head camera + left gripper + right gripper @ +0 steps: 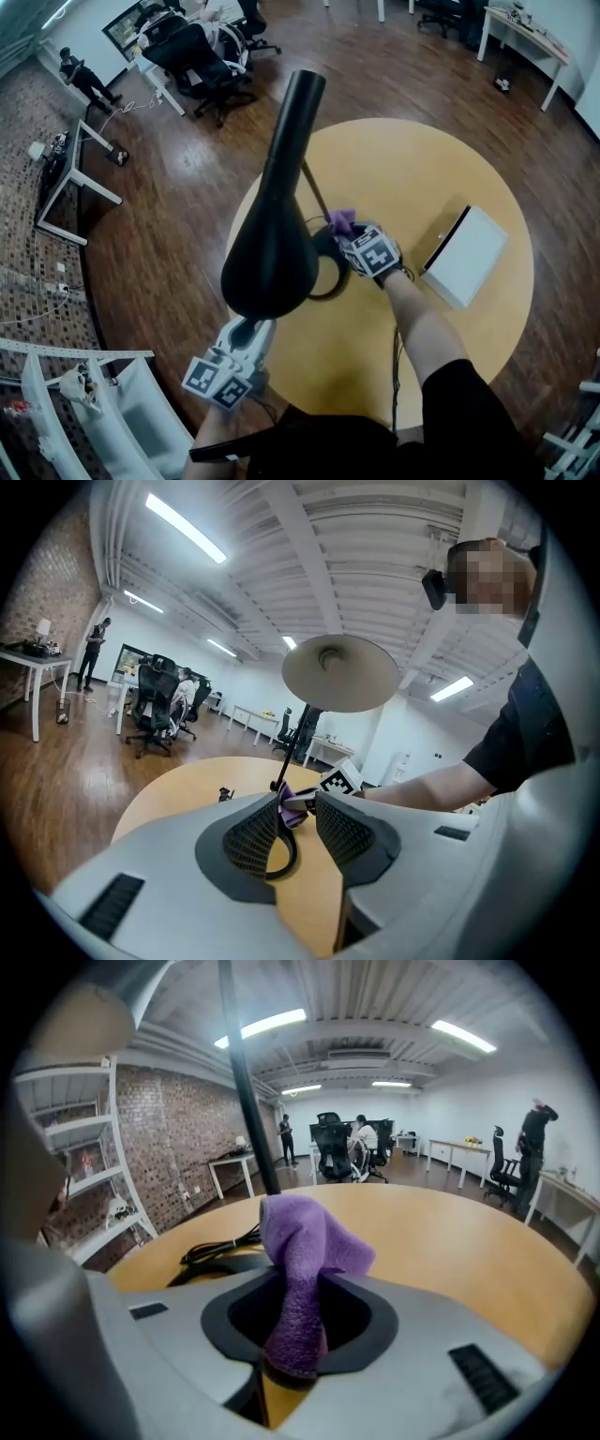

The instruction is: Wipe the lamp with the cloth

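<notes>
1. Pinching the purple cloth (302,1269) tight between its jaws, your right gripper (352,236) had the fabric bunched and sticking up past the pads.
2. You had that cloth low over the round yellow table (422,159), just beside the foot of the thin stem (315,192) and near the black ring base (330,292).
3. Your left gripper (298,819) had its jaws apart, with bare tabletop showing in the gap. A black curve of the base ran along the left pad, and whether it touched that pad could not be told.
4. The lamp (277,234) stood on the table, and in the head view its black shade spread wide above your left gripper.
5. A black cable (220,1246) lay by the base, and a flat white box (467,255) rested on the table to your right, well apart from the lamp.
</notes>
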`<state>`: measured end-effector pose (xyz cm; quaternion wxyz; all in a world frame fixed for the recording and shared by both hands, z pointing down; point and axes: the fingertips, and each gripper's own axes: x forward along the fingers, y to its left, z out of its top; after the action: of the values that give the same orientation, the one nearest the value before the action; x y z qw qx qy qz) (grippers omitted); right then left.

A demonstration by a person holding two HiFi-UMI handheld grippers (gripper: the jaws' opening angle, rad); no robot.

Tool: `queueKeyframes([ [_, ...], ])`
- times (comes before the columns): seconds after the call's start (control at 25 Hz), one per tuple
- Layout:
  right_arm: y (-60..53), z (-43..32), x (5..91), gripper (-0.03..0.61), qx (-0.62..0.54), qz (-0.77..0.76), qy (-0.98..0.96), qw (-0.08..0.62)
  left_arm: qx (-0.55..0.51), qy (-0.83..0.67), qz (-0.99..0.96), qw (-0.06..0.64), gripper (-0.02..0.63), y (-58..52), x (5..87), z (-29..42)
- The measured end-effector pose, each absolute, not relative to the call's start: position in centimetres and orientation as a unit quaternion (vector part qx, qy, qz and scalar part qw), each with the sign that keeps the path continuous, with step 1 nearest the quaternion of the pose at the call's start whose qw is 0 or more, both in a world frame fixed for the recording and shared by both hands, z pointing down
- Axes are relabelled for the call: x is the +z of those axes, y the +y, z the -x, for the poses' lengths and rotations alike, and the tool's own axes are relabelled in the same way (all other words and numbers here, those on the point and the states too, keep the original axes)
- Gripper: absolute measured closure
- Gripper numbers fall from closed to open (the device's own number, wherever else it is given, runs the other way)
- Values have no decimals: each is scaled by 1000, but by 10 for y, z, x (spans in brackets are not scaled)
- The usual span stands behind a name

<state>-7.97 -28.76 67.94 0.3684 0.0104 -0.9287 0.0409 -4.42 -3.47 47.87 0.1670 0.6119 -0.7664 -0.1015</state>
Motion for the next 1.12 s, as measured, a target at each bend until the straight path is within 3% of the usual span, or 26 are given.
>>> queueKeyframes([
  [0.4,-241,35,705,479,-83,119,-853,501,-127,-758,-612,187,497,-37,492,42],
  [0.56,-255,34,683,480,-111,99,-866,478,-128,-755,-614,192,497,-37,495,40],
  [0.72,-251,56,672,480,-63,99,-889,443,-127,-756,-613,188,497,-32,489,44],
  [1.12,-207,26,696,480,-129,124,-846,502,-117,-760,-613,182,497,-20,493,50],
])
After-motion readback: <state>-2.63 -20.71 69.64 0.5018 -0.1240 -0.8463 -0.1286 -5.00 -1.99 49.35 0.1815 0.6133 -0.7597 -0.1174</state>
